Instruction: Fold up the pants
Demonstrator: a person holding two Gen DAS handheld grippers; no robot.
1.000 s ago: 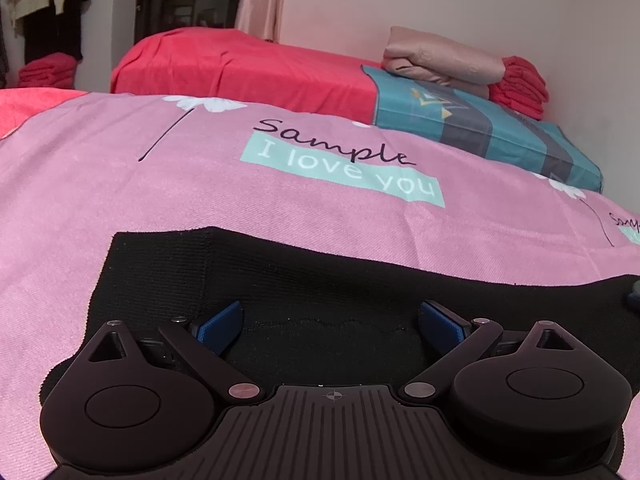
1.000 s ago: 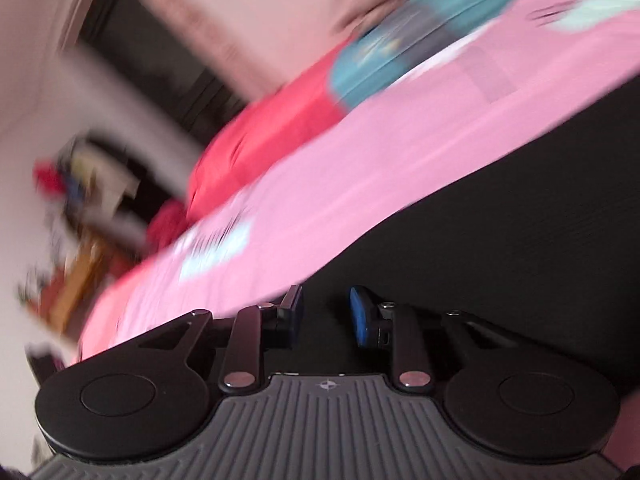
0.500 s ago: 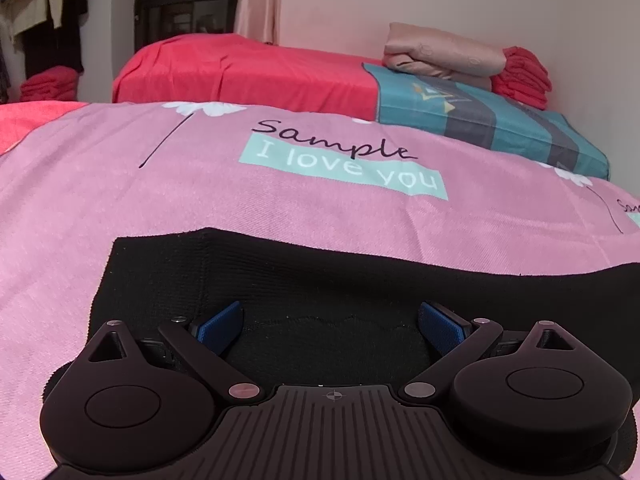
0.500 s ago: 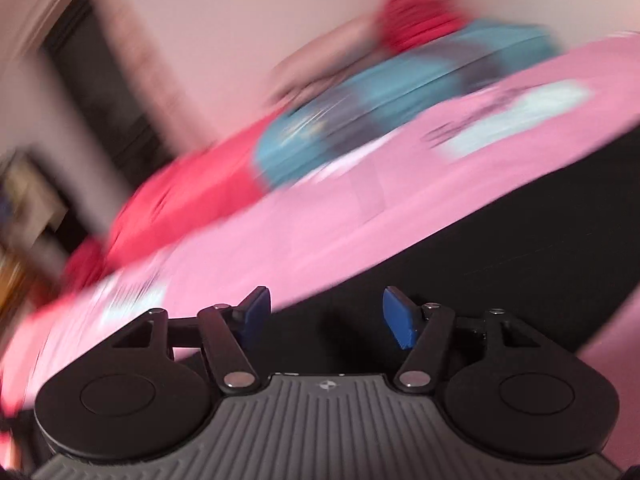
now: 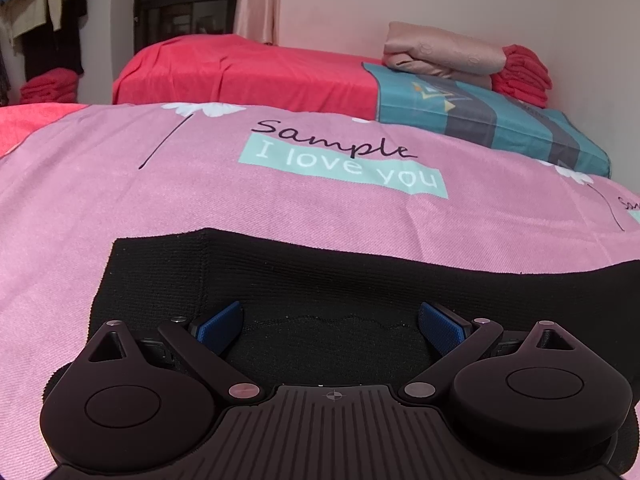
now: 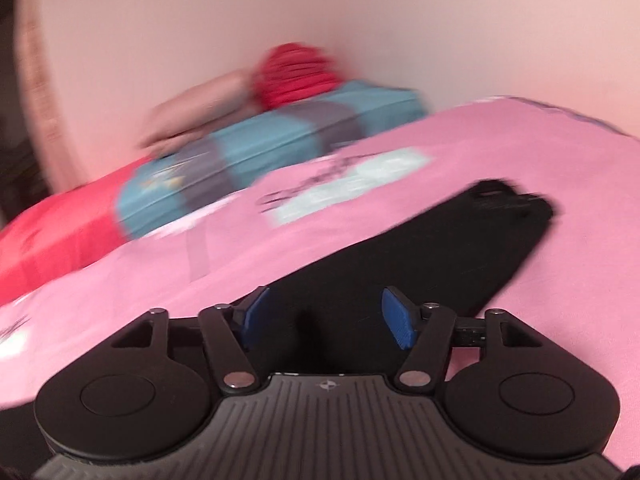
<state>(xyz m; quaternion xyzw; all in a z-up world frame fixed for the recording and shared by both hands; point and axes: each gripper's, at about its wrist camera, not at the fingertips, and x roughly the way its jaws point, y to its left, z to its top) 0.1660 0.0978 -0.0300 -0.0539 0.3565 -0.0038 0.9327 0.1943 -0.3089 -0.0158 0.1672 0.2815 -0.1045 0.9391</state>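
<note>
Black knit pants [image 5: 320, 280] lie flat on a pink sheet [image 5: 200, 184] printed "Sample I love you". My left gripper [image 5: 330, 322] is open, low over the pants near their left end, empty, blue pads [image 5: 218, 326] wide apart. In the right wrist view, which is blurred, the pants [image 6: 420, 256] stretch away to a far end at upper right. My right gripper [image 6: 326, 316] is open and empty, just above the black fabric near its edge.
A second bed with a red cover [image 5: 248, 72] stands behind, with a teal and grey striped cloth [image 5: 480, 116], a folded beige quilt [image 5: 436, 54] and red folded cloth [image 5: 524, 74] by the wall. Clothes hang at far left [image 5: 44, 4].
My right gripper has opened wider and swung to the right along the pants, so their far end now shows. My left gripper has stayed open in nearly the same place.
</note>
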